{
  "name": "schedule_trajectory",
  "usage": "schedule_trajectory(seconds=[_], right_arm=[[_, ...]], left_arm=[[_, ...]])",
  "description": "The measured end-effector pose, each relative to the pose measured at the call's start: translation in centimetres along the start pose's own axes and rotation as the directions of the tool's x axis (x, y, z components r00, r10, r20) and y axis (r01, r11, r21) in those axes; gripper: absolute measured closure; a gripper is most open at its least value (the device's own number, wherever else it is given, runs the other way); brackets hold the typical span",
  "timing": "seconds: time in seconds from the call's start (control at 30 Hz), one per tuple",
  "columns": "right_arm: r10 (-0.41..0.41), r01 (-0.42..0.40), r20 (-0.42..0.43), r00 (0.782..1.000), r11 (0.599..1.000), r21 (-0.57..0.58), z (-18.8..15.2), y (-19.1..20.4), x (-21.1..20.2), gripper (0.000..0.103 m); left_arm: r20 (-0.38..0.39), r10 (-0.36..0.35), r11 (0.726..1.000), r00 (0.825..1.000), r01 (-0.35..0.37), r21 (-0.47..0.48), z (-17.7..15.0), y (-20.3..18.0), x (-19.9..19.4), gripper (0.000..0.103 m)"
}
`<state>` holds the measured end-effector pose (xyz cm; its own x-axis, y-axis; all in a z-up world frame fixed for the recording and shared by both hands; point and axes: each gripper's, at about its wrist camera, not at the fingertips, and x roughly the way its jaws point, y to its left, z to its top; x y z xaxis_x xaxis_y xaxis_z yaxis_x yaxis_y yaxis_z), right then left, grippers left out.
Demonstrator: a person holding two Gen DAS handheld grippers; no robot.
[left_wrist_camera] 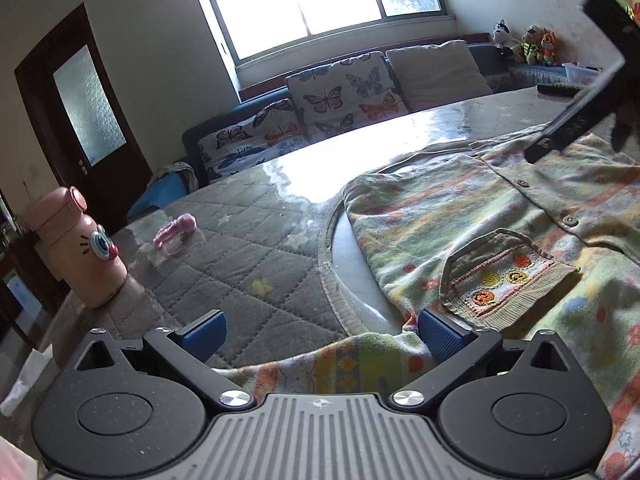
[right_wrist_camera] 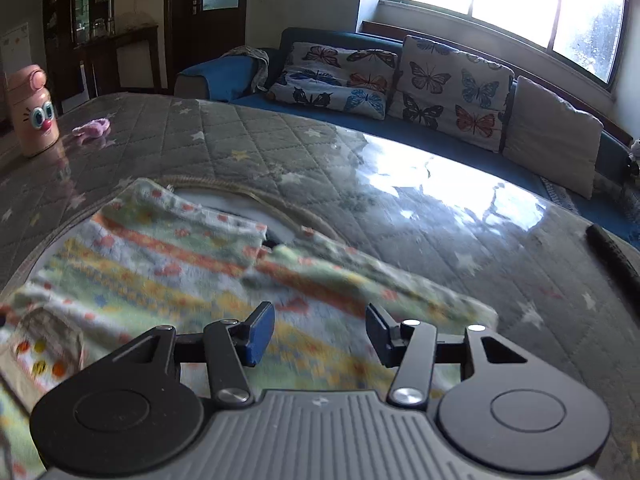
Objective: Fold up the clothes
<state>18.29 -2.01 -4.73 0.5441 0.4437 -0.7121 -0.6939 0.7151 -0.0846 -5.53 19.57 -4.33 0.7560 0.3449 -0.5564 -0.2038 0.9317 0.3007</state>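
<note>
I see a child's fleece cardigan (left_wrist_camera: 500, 216) lying spread front-up on the quilted table cover (left_wrist_camera: 248, 240), partly over the round cut-out in that cover. Its fabric is pale green with horizontal bands of orange, yellow and blue motifs. A button placket (left_wrist_camera: 548, 204) runs down its middle, with dark buttons done up. A corduroy patch pocket (left_wrist_camera: 504, 276), embroidered with round orange and yellow shapes, sits on its front, its upper corner lifted slightly. From my right wrist view, one sleeve (right_wrist_camera: 372, 276) stretches away from the body toward the table's far right side, lying flat, somewhat blurred.
</note>
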Motion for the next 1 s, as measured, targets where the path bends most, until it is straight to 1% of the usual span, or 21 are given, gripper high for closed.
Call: schedule_trajectory(seconds=[0.2,0.43,0.67,0.77,0.83,0.93,1.0], right_arm=[[-0.01,0.01,-0.009,1.0,1.0,-0.027,-4.0,0.2,-4.2,0.052],[-0.022,0.021,0.016,1.0,0.999,0.048,-8.4,0.5,-9.2,0.051],[-0.043,0.043,0.018,0.999,0.999,0.021,-12.6,1.7,-12.7,0.051],[-0.063,0.063,0.019,0.998,0.998,-0.012,-13.0,1.9,-13.8,0.051],[-0.059,0.059,0.032,0.998,0.998,-0.007,-12.9,2.1,-14.3,0.051],[-0.022,0.023,0.079,0.997,1.0,-0.011,-12.1,3.2,-15.2,0.051],[0.008,-0.006,0.09,0.996,1.0,-0.016,-11.9,4.1,-15.0,0.051]], left_arm=[[0.005,0.02,1.0,1.0,-0.02,0.012,0.2,-0.4,0.1,0.0],[0.012,0.045,0.999,0.999,-0.045,0.025,0.3,-0.8,0.1,0.0],[0.007,0.065,0.998,0.998,-0.065,0.021,0.3,-0.9,0.1,0.0],[0.004,0.082,0.996,0.997,-0.082,0.035,0.5,-1.3,-0.1,0.0],[0.014,0.093,0.995,0.996,-0.094,0.045,0.8,-1.7,-0.8,0.0],[0.056,0.074,0.996,0.996,-0.077,0.053,1.3,-2.5,-2.3,0.0],[0.067,0.046,0.998,0.997,-0.049,0.048,1.7,-3.2,-2.9,0.0]])
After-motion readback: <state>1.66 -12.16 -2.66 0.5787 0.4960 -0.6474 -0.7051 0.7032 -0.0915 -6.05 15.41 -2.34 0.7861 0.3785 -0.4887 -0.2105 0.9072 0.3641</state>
